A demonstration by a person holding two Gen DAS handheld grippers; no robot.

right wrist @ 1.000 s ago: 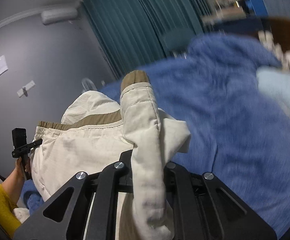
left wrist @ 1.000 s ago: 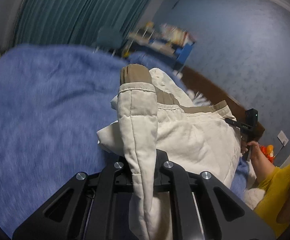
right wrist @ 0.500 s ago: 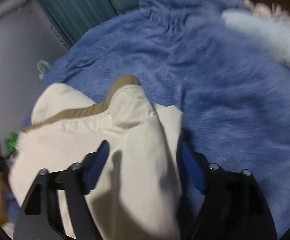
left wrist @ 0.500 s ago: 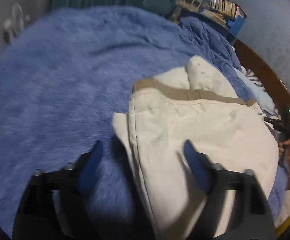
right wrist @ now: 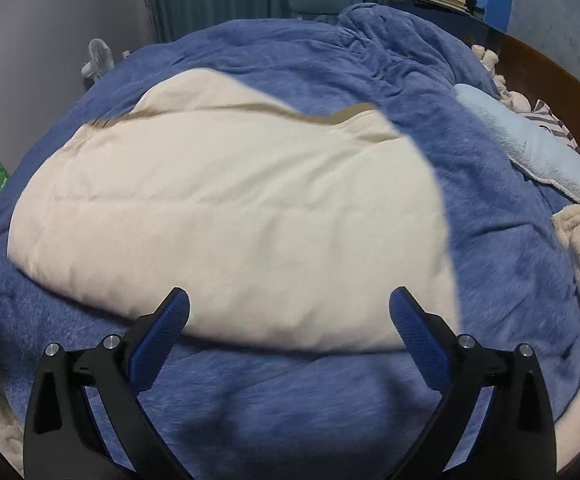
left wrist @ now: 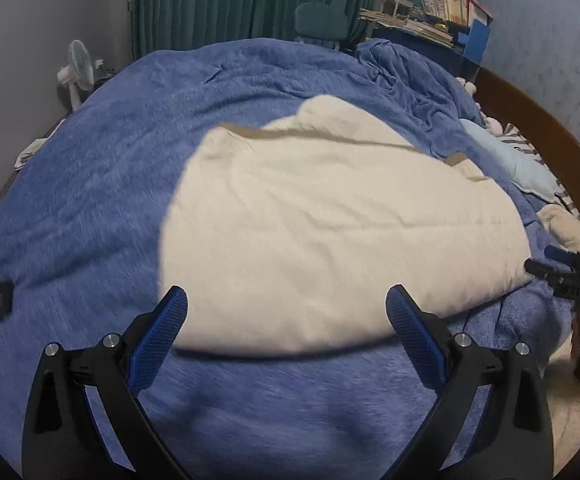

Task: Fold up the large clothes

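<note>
The wide bed under its fuzzy blue fleece blanket (left wrist: 90, 200) fills both of my views, and it is my work surface. On it, just ahead of both tools, lies the big cream quilted padded jacket with tan trim (left wrist: 330, 232), folded into a broad rounded slab with the tan band along its far edge and its near fold closest to me.

My left gripper (left wrist: 286, 312) has just been opening its jaws; the blue-padded fingers (left wrist: 162, 332) stand wide apart with nothing between them, only blanket and the jacket's near edge beyond. My right gripper (right wrist: 288, 312) has likewise just been opening and is spread just as wide and empty, with the jacket (right wrist: 230, 208) in front of it.

I judge one fold is laid and I am free to set up the next. To do it well, I would first let the puffy layers settle, since padding like this tends to spring back. Then I would take the two ends of one edge, pinching every layer, lift both at the same height and carry them over together. A pale blue pillow (right wrist: 522, 140) lies well off to the side.
</note>
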